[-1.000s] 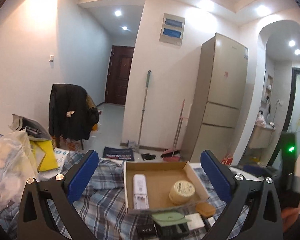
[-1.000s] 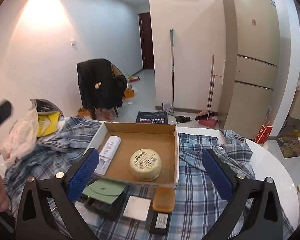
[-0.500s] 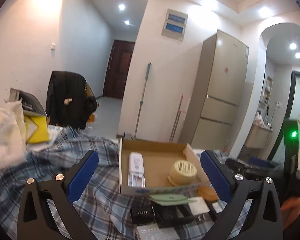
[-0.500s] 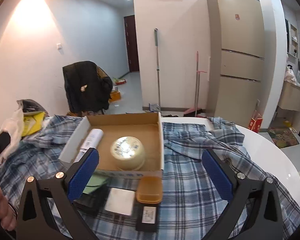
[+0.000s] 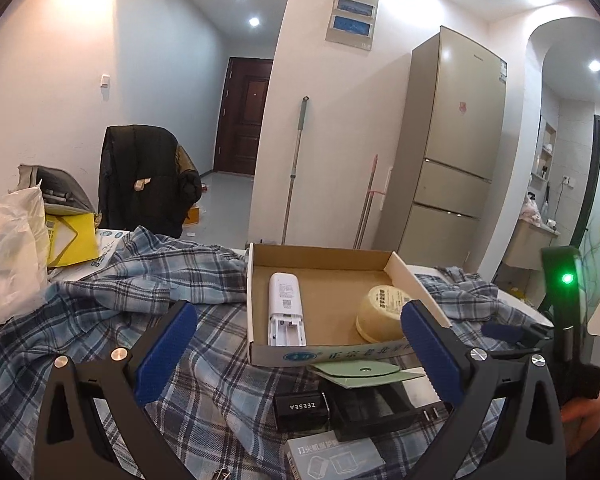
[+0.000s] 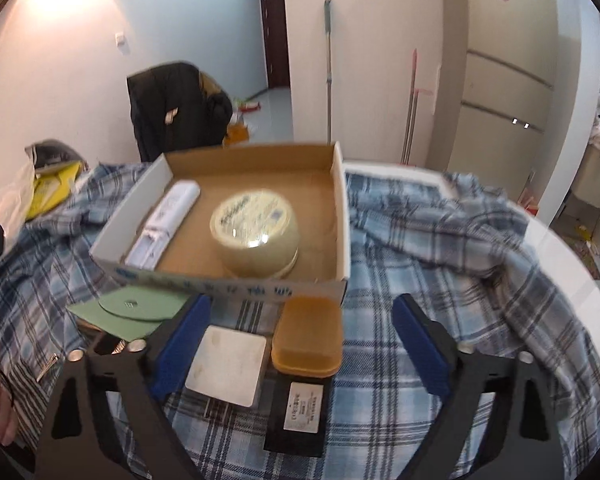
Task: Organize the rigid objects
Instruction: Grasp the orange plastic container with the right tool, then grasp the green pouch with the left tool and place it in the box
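Right tool (image 6: 300,340) closing, nothing gripped

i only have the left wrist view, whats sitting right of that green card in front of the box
Observer: An orange case lies against the front wall of the cardboard box, with a silver square tile to its left.
Operator: is the right gripper on any of it
Observer: No. The right gripper is closing with the orange case and tile between its jaws, but the pads are not pressing on either.
Operator: anything under the case
Observer: Its near end overlaps a black box with a white label, lying on the plaid cloth.
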The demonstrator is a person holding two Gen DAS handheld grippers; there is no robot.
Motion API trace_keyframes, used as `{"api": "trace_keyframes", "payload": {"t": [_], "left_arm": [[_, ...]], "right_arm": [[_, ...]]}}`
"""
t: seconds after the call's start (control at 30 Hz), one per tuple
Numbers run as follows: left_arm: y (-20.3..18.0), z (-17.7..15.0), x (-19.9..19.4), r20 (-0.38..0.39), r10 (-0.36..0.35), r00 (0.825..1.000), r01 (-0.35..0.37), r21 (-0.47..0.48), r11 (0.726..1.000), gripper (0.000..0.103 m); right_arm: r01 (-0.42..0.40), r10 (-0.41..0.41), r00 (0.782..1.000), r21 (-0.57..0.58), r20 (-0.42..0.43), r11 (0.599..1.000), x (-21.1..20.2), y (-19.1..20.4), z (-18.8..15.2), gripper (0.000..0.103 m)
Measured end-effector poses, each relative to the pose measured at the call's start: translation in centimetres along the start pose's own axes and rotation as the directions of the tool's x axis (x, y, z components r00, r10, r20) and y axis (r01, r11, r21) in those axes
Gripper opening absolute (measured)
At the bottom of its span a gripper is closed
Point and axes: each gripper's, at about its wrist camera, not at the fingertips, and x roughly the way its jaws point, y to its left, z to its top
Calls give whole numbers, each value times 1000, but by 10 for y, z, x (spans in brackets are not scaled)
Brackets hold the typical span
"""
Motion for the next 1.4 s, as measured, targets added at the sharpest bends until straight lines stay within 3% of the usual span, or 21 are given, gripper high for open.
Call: {"api": "trace_keyframes", "payload": {"t": [0.33,0.57,0.67,0.87,0.9,1.0,1.03,1.2,1.4], "left_arm": [[1,0,2,-9,5,1000,-5,-10,1000,103],[4,0,1,-6,6,1000,-6,-18,1000,103],[4,2,-2,7,13,1000,-13,-18,1000,103],[3,10,4,-109,-17,994,7,-93,996,103],[0,11,6,-134,-39,990,23,-114,993,103],[-16,11,14,-225,9,974,-36,-116,993,103],[-22,10,16,-237,-5,971,-25,-124,992,103],[-53,-4,39,-298,-16,954,-15,-100,995,103],[-61,-16,78,-397,62,916,-87,-45,995,103]], "right_arm": [[39,-42,996,-29,-84,999,30,1,-9,44],[39,-40,995,-14,-90,999,30,-4,-9,42],[34,-35,998,-9,-56,999,13,-7,-2,42],[24,-24,999,-10,35,1000,-40,-14,1,42],[28,-28,998,-6,49,1000,-45,-15,0,42],[61,-63,993,20,103,998,-53,-20,-2,42],[78,-81,990,25,120,997,-53,-21,-4,42],[80,-83,990,32,110,996,-47,-26,-4,42],[66,-72,991,57,116,996,-53,-34,-7,42]]}}
